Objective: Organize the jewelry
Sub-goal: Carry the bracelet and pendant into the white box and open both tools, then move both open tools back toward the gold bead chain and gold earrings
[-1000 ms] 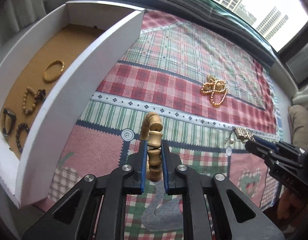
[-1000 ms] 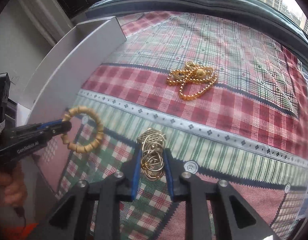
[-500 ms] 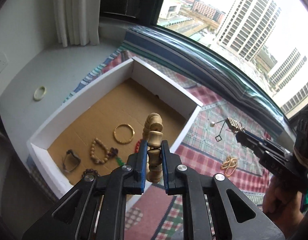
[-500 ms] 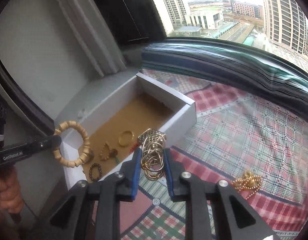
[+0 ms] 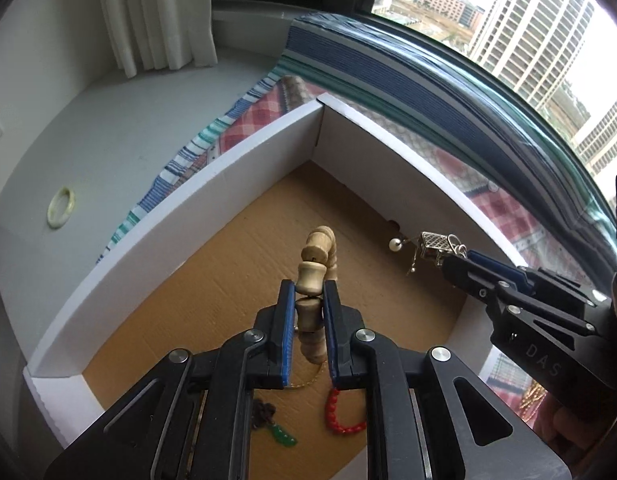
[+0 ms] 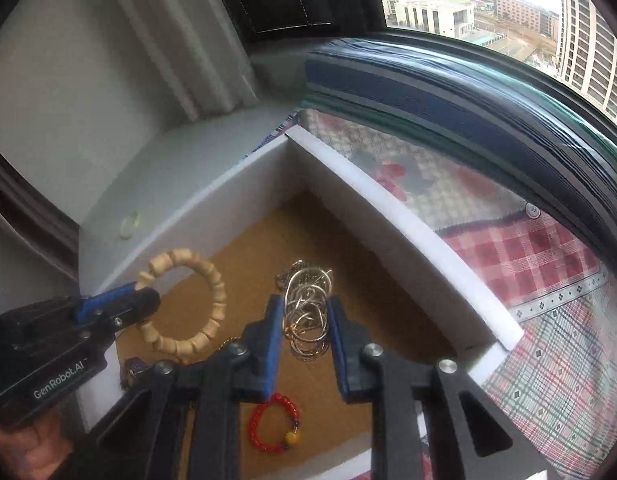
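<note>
My left gripper (image 5: pixel 309 294) is shut on a wooden bead bracelet (image 5: pixel 313 276) and holds it above the brown floor of the white box (image 5: pixel 212 188). In the right wrist view the bracelet (image 6: pixel 188 304) hangs as a ring from the left gripper (image 6: pixel 148 300). My right gripper (image 6: pixel 304 320) is shut on a tangle of gold chain rings (image 6: pixel 306 312), also above the box floor (image 6: pixel 388 312). In the left wrist view the right gripper (image 5: pixel 448 258) shows the chain with a metal charm (image 5: pixel 432 245) and a pearl (image 5: pixel 394 245).
A red bead bracelet (image 6: pixel 272 424) lies on the box floor below both grippers; it also shows in the left wrist view (image 5: pixel 340 420). A green piece (image 5: pixel 282 434) lies beside it. A pale jade bangle (image 5: pixel 61 207) lies on the sill left of the box. Plaid cloth (image 6: pixel 548 320) lies right.
Both grippers have moved left from above the plaid cloth to over the open box, each still holding its piece. The gold bead necklace on the cloth is out of view.
</note>
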Demonstrator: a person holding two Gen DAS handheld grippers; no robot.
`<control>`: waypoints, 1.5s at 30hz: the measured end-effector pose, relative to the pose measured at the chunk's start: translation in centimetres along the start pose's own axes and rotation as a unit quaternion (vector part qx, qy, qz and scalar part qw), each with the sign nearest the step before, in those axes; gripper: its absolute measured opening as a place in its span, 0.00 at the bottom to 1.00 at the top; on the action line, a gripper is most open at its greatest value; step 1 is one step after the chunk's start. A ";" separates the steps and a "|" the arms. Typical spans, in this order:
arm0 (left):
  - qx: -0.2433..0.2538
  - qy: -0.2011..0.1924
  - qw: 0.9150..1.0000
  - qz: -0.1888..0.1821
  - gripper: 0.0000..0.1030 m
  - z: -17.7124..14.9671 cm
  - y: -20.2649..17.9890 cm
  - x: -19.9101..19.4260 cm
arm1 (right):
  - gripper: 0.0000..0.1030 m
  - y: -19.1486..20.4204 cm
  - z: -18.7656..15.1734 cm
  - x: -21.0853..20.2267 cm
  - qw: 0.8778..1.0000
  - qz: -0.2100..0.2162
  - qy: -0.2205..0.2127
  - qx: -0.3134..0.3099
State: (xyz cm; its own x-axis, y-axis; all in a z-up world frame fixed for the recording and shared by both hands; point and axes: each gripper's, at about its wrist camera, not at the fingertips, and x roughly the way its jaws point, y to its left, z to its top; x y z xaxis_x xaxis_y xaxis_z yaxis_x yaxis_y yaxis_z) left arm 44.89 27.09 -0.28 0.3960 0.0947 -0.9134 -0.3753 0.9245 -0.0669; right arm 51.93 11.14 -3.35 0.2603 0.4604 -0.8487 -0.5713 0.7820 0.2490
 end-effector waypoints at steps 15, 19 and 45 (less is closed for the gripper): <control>0.024 -0.019 1.000 0.000 0.77 -10.7 -3.3 -7.6 | 0.62 -2.8 -12.2 -10.3 0.994 -0.083 -0.065 0.043; 0.075 0.009 0.997 -0.025 0.78 -16.8 -7.6 -10.1 | 0.62 -4.4 -21.3 -14.5 0.986 -0.147 -0.046 0.063; 0.241 0.021 0.966 -0.092 0.79 -22.7 -25.6 -4.9 | 0.62 -17.8 -36.5 -20.8 0.950 -0.213 -0.069 0.220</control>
State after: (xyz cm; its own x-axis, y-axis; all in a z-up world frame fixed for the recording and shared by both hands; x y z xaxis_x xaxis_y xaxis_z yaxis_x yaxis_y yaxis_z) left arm 33.57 -5.45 -3.16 0.3813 -0.0928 -0.9198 0.1362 0.9897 -0.0434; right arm 28.24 -27.69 -7.21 0.5116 0.0904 -0.8545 -0.0195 0.9954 0.0937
